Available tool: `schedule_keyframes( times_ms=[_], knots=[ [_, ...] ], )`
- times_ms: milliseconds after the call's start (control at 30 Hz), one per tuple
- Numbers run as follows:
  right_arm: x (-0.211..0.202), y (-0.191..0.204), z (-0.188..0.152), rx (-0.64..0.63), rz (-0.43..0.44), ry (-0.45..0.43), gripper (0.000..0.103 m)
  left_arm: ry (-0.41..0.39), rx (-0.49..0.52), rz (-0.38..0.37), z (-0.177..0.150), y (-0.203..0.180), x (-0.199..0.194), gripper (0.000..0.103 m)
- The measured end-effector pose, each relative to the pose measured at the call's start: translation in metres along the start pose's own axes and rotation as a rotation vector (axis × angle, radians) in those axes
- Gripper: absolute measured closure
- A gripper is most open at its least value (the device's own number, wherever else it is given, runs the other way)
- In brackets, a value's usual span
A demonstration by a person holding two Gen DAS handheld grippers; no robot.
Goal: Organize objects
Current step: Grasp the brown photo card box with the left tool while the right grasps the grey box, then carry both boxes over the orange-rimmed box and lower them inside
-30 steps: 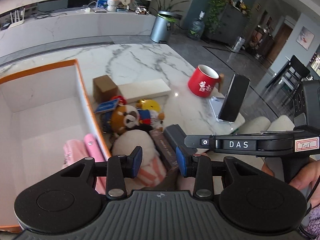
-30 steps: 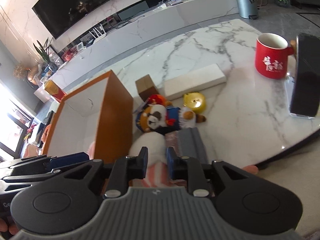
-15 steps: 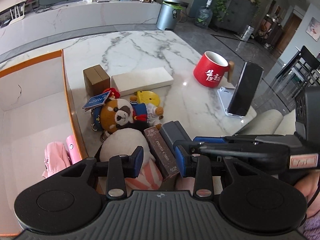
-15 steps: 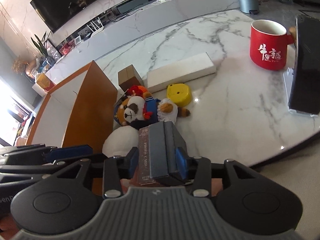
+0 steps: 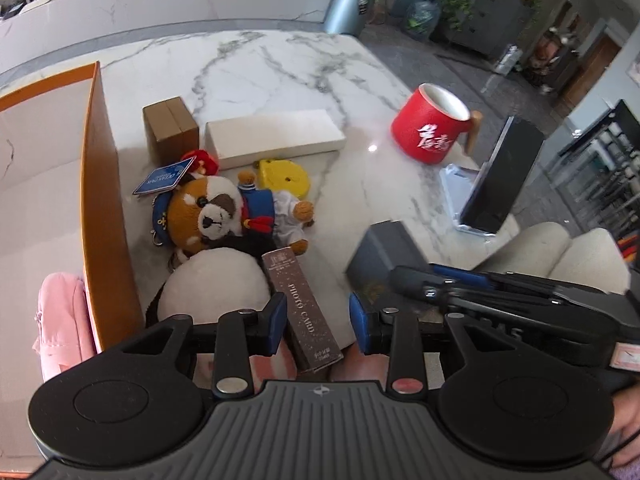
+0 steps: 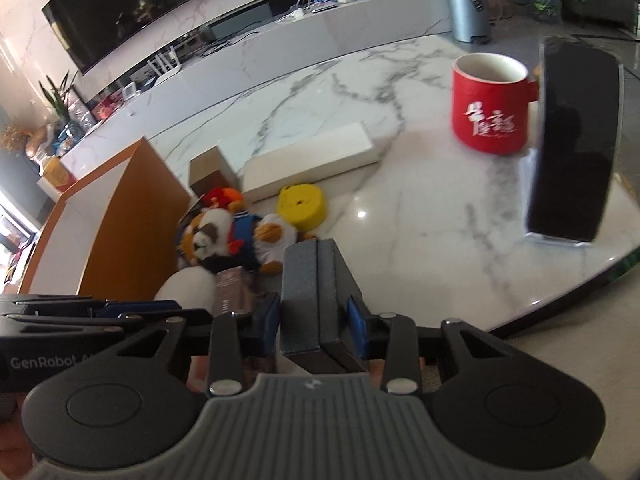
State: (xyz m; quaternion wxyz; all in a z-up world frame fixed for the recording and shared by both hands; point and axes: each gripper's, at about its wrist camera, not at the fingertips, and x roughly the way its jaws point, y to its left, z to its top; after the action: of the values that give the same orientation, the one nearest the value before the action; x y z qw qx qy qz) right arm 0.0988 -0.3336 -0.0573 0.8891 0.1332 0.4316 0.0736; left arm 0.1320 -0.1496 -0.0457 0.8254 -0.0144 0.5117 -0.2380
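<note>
Far left of the left wrist view, an orange-walled box (image 5: 100, 216) is seen, with something pink (image 5: 60, 320) tucked inside at lower left. Just right of its wall, a plush red panda (image 5: 224, 216) is laid on the marble bench (image 5: 280, 64), with a white round plush (image 5: 212, 284) below it and a brown "PHOTO CARD" box (image 5: 300, 312) leaning alongside. A small cardboard box (image 5: 170, 128), a long white box (image 5: 272, 136) and a yellow disc (image 5: 286, 174) are spotted above those.

Bottom centre, the left hand-held gripper (image 5: 318, 316) is left released, blue pads apart, with the card box's near end seen between them but not pinched.

Further right, a dark grey box (image 6: 316, 288) is clamped by the right hand-held gripper (image 6: 314, 320), both pads pressed against its sides, lower centre of the right wrist view. It's held up off the bench near the front edge.

Upper right, a red mug (image 6: 492, 104) is parked, and a black phone on a stand (image 6: 572, 140) is propped just beside it.
</note>
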Motion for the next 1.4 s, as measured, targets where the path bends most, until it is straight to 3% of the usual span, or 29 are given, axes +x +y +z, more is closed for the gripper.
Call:
schedule_keyframes(
  times_ms=[333,867,1067,1400],
  knots=[
    [0.006,-0.014,0.0,0.054,0.054,0.004,0.064,0.079,-0.015,0.093,0.002,-0.012,0.026,0.064],
    [0.015,-0.021,-0.001,0.04,0.074,0.059,0.059,0.121,0.003,0.174,0.005,-0.016,0.053,0.065],
    [0.018,-0.022,-0.001,0.046,0.074,0.062,0.061,0.105,0.01,0.18,0.004,-0.016,0.053,0.077],
    [-0.014,-0.019,0.001,0.051,0.06,-0.019,0.064,-0.036,-0.014,0.082,0.001,-0.01,0.0,0.077]
  ],
)
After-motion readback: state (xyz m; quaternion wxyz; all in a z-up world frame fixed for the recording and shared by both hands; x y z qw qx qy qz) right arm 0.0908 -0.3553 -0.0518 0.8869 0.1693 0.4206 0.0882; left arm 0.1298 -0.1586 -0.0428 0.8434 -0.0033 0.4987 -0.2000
